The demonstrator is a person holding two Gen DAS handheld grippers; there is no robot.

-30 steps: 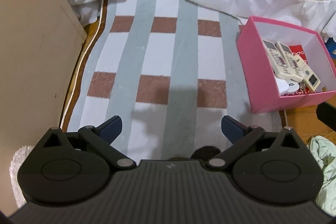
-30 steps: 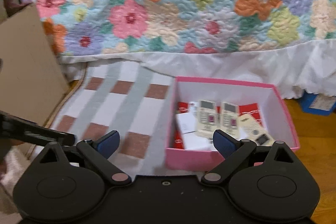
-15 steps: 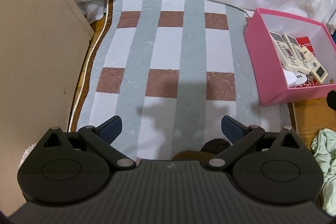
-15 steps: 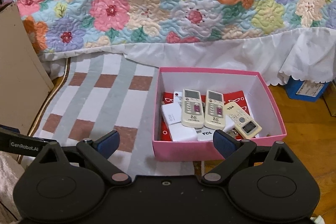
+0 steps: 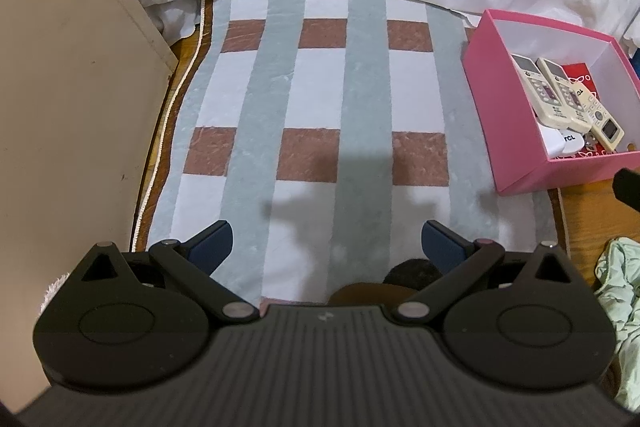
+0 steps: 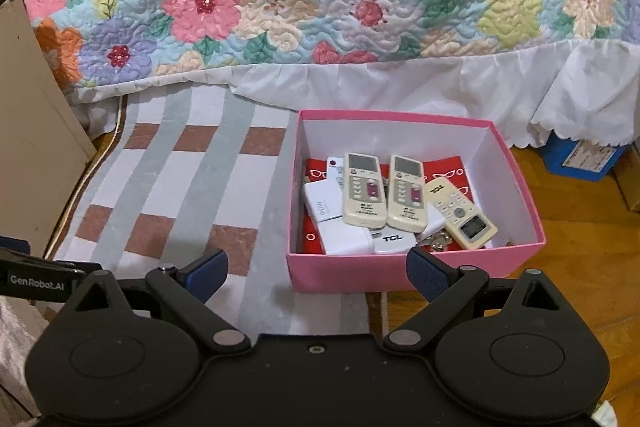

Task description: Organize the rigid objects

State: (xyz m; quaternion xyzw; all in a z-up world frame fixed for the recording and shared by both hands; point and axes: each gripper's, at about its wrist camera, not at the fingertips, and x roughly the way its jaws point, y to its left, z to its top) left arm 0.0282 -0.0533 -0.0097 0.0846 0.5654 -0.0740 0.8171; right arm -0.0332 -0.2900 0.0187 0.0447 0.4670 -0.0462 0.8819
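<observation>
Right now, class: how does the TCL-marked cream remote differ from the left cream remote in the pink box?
The TCL-marked cream remote lies diagonally; the left cream remote lies straighter. The TCL one's screen is at its near end, the left one's at its far end. The left one has a purple button. Both rest in the pink box.

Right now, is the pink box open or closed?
Open: the pink box has no lid on it, and the remote controls inside it show from above.
</observation>
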